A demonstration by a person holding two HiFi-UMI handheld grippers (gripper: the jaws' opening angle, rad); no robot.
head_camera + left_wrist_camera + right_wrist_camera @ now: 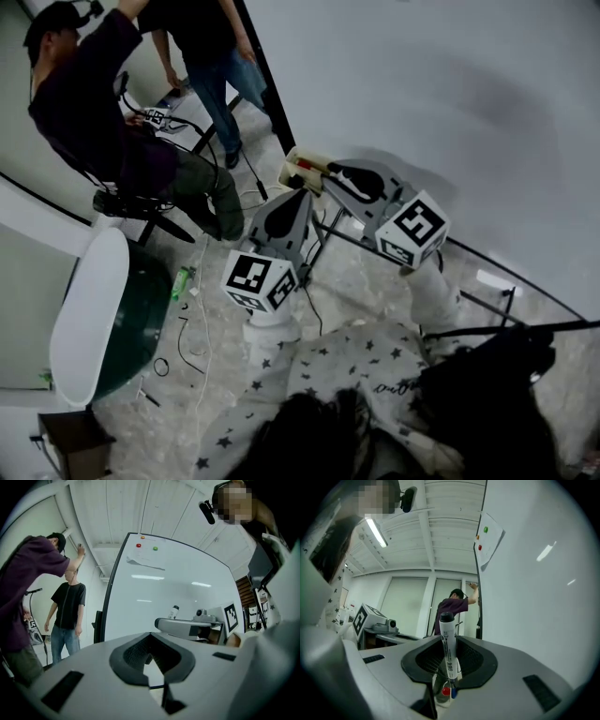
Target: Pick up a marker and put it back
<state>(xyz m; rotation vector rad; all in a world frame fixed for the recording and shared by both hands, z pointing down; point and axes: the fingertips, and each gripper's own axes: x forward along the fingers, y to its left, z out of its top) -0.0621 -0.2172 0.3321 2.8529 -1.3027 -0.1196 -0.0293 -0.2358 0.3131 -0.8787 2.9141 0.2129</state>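
Our right gripper [449,677] has its jaws closed on a white marker [447,641], which stands upright just above the marker box [296,172] at the whiteboard [422,94] edge. Our left gripper [152,663] is a little open and holds nothing.

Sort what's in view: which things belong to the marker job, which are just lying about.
Job:
marker held upright in the right gripper
holder below it, with red- and blue-capped markers

Lying about:
green bottle and cables on the floor
paper on the whiteboard
seated bystander
standing bystander
empty left gripper
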